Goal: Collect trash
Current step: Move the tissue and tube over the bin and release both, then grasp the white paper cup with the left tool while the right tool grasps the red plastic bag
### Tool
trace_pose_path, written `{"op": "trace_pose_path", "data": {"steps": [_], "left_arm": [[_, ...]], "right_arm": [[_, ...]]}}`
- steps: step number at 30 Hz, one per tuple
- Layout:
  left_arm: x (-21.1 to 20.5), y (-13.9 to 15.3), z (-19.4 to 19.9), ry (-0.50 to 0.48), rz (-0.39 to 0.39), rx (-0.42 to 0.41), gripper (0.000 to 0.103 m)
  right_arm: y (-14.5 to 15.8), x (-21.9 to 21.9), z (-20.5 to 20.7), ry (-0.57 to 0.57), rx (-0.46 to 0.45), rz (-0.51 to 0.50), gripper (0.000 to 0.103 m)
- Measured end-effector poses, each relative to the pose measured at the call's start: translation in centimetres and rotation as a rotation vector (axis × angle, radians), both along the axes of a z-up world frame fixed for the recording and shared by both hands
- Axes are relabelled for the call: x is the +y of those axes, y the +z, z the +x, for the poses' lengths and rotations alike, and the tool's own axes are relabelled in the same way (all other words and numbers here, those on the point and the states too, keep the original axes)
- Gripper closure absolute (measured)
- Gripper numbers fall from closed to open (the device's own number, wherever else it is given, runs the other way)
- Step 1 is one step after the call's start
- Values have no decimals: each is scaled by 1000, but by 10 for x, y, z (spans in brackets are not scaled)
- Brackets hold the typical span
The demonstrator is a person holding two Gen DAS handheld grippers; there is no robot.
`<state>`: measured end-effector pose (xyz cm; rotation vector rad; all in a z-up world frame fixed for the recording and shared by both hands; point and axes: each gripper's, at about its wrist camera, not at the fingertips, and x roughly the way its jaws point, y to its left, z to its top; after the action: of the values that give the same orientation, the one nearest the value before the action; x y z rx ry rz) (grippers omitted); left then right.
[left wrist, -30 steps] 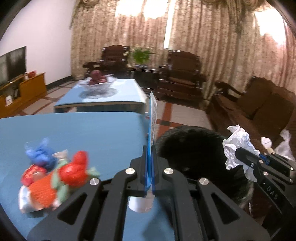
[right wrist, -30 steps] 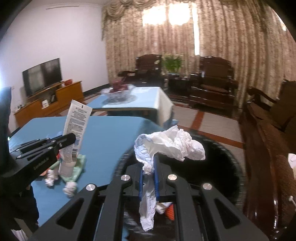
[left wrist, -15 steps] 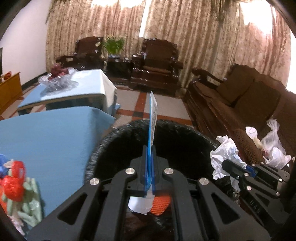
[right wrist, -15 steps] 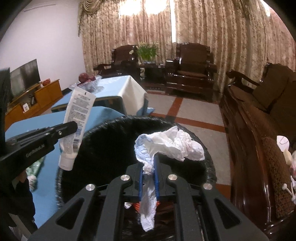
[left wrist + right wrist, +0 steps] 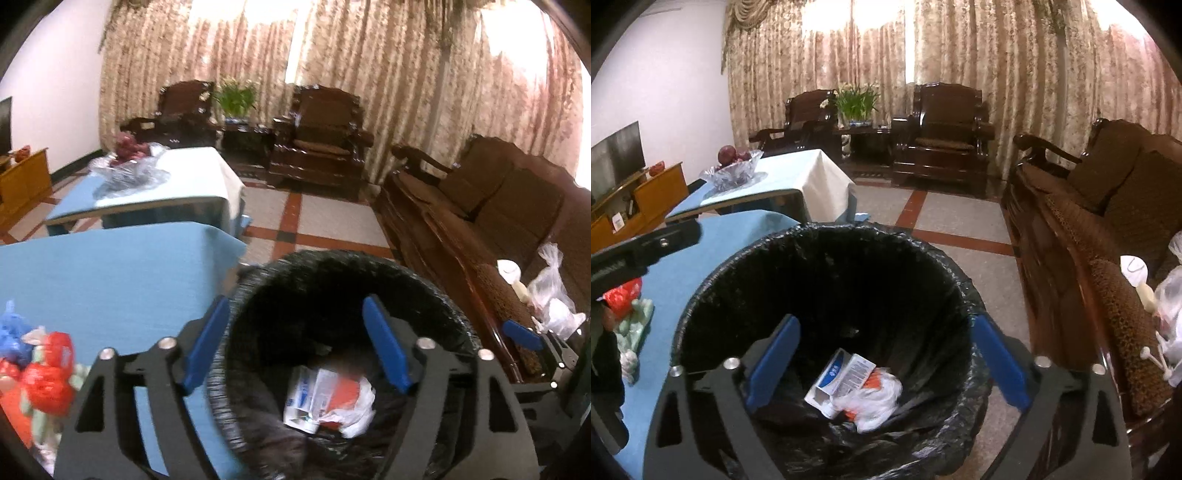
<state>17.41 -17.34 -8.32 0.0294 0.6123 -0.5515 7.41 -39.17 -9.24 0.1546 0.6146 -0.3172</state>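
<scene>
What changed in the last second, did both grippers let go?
Yes. The left gripper opened and dropped the tube; the right gripper opened and dropped the crumpled paper. Both now lie in the black-lined bin. Over that second both grippers moved from beside the table to over the bin. The wrappers on the blue table look unchanged.

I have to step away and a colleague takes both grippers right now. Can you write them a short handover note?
Left claw: open, empty, over the bin.
Right claw: open, empty, over the same bin.
Done: white tube and crumpled paper lie in the bin's black liner.
Left: red, blue and pale green wrappers remain on the blue table beside the bin; small white scraps there too.
</scene>
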Motion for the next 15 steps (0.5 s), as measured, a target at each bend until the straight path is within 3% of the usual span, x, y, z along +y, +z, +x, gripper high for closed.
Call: {"op": "trace_pose_path", "data": {"steps": [6, 15], "left_arm": [[55, 13, -16, 94, 23, -52, 19], [175, 24, -35, 305, 80, -70, 14]], "right_arm": [[19, 35, 1, 31, -56, 25, 6], [35, 122, 17, 169, -100, 54, 6]]}}
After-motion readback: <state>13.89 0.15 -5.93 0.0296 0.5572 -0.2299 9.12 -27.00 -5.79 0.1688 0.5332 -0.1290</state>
